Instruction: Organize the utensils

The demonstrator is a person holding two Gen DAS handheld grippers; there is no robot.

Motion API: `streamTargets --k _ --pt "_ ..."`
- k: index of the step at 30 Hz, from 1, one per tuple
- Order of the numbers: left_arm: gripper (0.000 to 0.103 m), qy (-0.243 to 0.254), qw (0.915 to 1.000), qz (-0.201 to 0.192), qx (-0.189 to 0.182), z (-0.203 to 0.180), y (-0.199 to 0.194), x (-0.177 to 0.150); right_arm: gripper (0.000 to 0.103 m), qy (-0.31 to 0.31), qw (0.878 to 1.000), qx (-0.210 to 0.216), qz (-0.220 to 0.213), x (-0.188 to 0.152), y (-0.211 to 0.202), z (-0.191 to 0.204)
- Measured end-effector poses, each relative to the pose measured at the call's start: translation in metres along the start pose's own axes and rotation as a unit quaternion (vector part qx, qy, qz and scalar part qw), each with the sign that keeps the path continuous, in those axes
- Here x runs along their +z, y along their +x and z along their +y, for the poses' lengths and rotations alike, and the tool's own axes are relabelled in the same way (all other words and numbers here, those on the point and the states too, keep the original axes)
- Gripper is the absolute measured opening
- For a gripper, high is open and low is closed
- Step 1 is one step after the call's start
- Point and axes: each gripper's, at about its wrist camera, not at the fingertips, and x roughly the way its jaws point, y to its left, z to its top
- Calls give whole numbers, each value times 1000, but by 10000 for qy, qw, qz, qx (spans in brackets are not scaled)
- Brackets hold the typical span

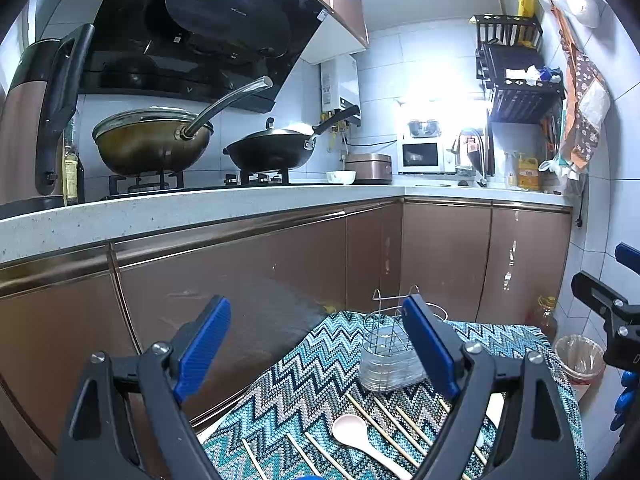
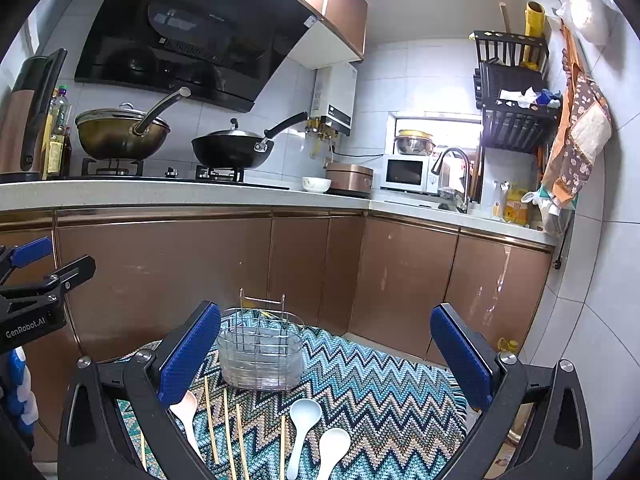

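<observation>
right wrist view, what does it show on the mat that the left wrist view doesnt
Only the right wrist view shows the pale blue spoon and the white spoon in full, lying side by side. Only the left wrist view shows the bin on the floor beyond the mat. Both show the wire utensil holder, the pink spoon, loose chopsticks and the zigzag mat. Both grippers are open and empty.

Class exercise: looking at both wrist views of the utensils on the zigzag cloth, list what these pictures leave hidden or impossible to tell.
1. Chopsticks: lower ends cut off by the bottom edge in the right wrist view; full count unclear.
2. Pink spoon: handle hidden behind a blue finger pad, right wrist view.
3. Utensil holder: partly hidden by the left gripper; whether it holds anything is unclear.
4. White spoon: mostly hidden, left wrist view.
</observation>
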Motion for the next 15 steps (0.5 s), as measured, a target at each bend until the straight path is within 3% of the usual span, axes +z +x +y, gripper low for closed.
streamTargets --k 15 --pt "87 -21 10000 21 47 1 3 0 103 17 10000 -44 8 -4 2 -7"
